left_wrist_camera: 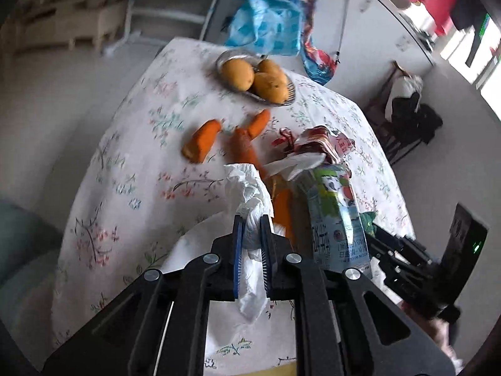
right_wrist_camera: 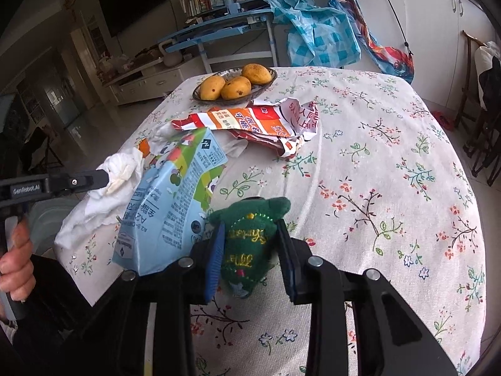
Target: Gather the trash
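The left gripper (left_wrist_camera: 250,219) is clamping a tissue (left_wrist_camera: 247,188) above the tabletop (right_wrist_camera: 375,163); the right gripper (right_wrist_camera: 250,235) is pinching a green plush (right_wrist_camera: 247,244), with the carton (right_wrist_camera: 175,200) lying just left of it.

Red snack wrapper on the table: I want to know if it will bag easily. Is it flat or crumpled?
Crumpled. The red snack wrapper lies torn open and creased on the floral tablecloth, edges curling upward.

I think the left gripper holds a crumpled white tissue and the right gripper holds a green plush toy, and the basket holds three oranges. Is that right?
Not quite: the basket holds three mangoes, not oranges, as the right wrist view shows. The left gripper does hold the crumpled white tissue, the right gripper the green plush toy.
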Available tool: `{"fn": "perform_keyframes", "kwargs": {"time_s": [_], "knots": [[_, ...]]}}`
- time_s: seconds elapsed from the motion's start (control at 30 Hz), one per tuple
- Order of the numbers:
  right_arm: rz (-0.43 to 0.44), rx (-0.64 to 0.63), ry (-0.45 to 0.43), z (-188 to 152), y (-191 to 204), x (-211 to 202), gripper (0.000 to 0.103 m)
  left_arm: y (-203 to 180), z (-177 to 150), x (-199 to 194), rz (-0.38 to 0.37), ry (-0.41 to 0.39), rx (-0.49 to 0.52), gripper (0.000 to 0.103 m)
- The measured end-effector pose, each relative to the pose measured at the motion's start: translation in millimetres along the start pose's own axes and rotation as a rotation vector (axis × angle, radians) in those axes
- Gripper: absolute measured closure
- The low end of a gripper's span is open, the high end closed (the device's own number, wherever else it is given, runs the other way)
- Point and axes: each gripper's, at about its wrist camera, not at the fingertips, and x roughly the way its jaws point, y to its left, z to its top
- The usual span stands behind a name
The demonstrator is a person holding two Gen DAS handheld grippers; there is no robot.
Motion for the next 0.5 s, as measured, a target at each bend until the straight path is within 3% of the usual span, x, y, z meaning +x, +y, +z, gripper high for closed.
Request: {"fn": "perform_keyframes", "kwargs": {"time_s": [0.17,0.3,0.4,0.5], "knots": [[0.001,0.002,0.004,0.1,-0.2,0.9,0.07,-0.5,-0.8,1.2,0.076,-0.004,0.037,0.075],[0.005,0.007,0.007,0.5,-1.1,2.3,0.07,-16.1,-2.4,1.0,0.159,-0.035,0.147,0.057],[0.008,0.012,0.01,1.1,-1.4,4.0,0.07,-25.7,-3.7,-4.5,0.205,-0.075,0.208,0.055],[0.009,0.014,0.01,1.4,-1.6,4.4,0.069,-34.3,-4.2,-12.3,0.175,-0.112,0.255,0.055]]}}
